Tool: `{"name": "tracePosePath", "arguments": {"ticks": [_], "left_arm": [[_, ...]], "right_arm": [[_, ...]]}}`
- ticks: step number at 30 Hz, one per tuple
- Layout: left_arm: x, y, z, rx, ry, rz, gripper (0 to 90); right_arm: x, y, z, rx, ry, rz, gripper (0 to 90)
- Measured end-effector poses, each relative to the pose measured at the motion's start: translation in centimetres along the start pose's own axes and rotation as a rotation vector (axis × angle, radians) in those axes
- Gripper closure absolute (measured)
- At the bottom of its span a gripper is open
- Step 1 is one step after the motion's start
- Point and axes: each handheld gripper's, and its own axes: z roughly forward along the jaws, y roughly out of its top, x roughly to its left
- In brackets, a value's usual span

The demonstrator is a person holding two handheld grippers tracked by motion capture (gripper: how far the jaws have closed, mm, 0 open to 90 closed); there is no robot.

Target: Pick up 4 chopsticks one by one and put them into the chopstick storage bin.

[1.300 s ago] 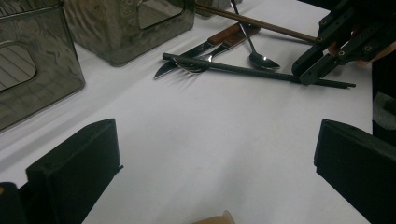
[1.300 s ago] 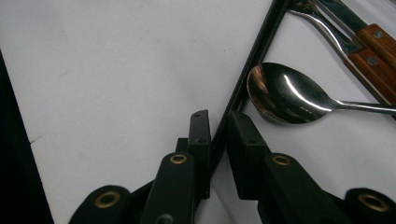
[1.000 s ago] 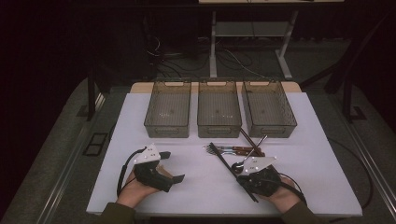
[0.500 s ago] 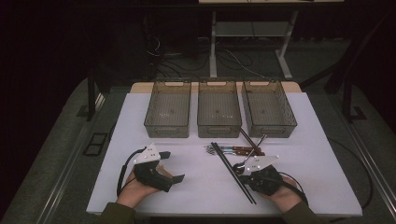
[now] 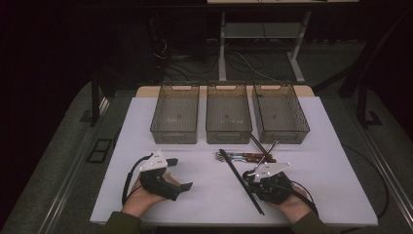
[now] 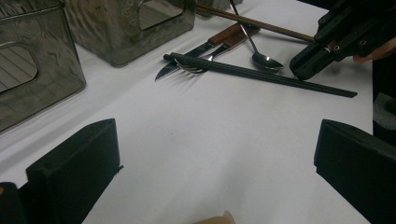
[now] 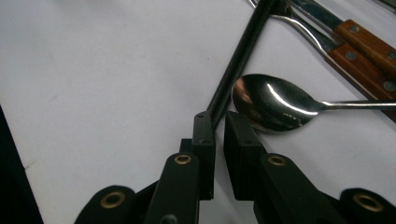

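Right claw [image 7: 218, 126] near the tabletop's [image 5: 204, 195] front edge, jaws nearly closed on the black chopsticks [image 7: 238, 63], which run diagonally toward the cutlery pile. Spoon [image 7: 273, 102] bowl lies just beside the jaw tips, next to two wooden-handled pieces [image 7: 369, 51]. Left claw [image 6: 215, 163] wide open, holding nothing, near the front-left. Three grey bins [image 5: 229, 113] in a row along the far edge.

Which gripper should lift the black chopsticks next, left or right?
Right. The right gripper is already closed on the black chopsticks, while the left gripper sits open on bare table, well apart.
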Motion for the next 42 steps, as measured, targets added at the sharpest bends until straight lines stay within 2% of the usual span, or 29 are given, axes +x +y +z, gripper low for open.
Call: {"name": "tracePosePath", "arguments": {"ticks": [11,15,24,35,42], "left_arm": [[0.0,0.0,0.0,-0.001,0.001,-0.002,0.0],[0.0,0.0,0.0,-0.001,0.000,-0.002,0.0],[0.0,0.0,0.0,-0.001,-0.001,0.000,0.0],[0.0,0.0,0.0,-0.003,-0.002,-0.001,0.0],[0.0,0.0,0.0,0.000,-0.002,0.001,0.0]], "right_arm": [[0.3,0.2,0.4,-0.006,-0.029,0.005,80.3],[0.4,0.3,0.2,-0.029,-0.010,0.017,79.9],[0.7,0.2,0.9,0.005,-0.028,0.017,79.6],[0.8,0.2,0.9,0.005,-0.046,0.025,81.5],[0.7,0.1,0.9,0.004,-0.060,0.056,82.4]]}}
